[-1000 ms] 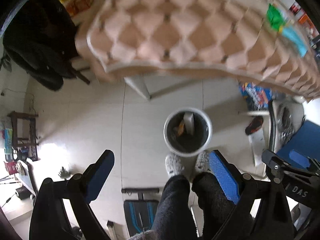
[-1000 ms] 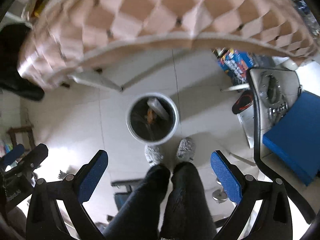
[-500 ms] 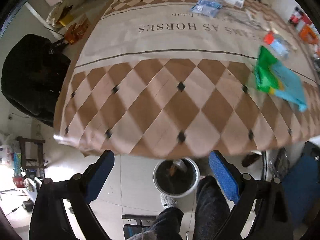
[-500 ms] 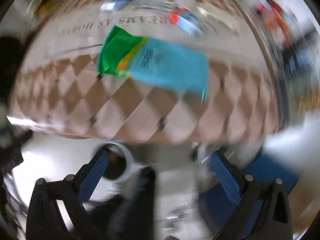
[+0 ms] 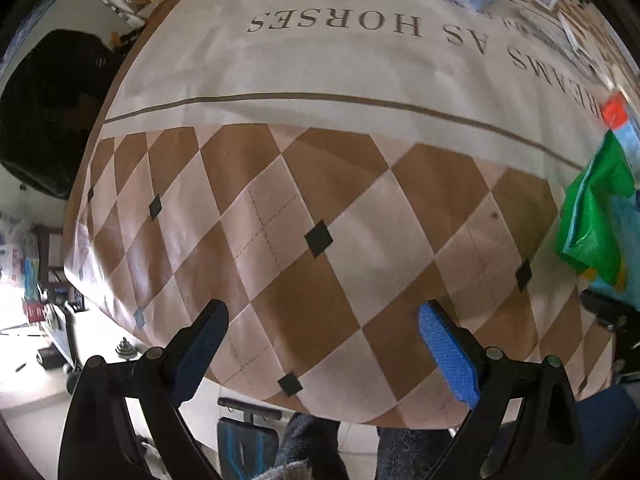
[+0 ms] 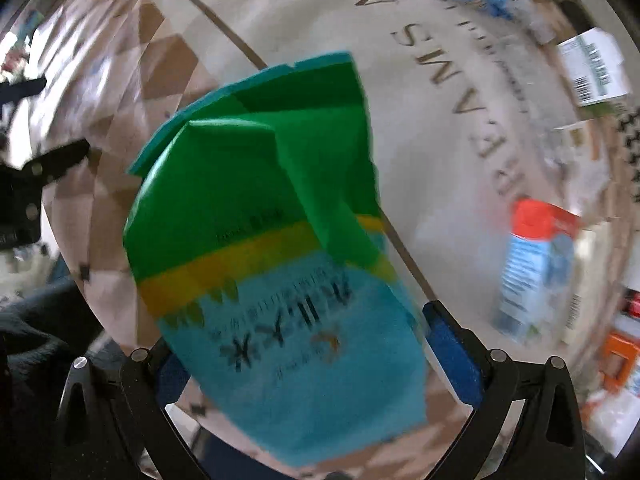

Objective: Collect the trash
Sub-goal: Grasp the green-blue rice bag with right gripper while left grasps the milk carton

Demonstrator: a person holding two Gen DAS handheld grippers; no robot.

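Worktop cloth (image 5: pixel 320 64): printed upside down, "…EAMS AS HORSES" in large capitals, with "future" legible in the smaller line beyond. Far white box (image 6: pixel 592 68): a barcode, digits unreadable. Green-blue packet (image 6: pixel 280 264): print blurred, unreadable.

A brown-and-beige diamond-patterned lettered cloth-covered tabletop (image 5: pixel 320 184) is seen; a black upholstered chair (image 5: pixel 52 112) is found at nine o'clock.

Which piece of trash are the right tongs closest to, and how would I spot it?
Start at the big table with the diamond-patterned cloth. Near its front edge, between the open right tongs, lies a flattened carton. Unlike the red-topped pale blue carton beside it, this one is bright green above, with a yellow band and turquoise below.
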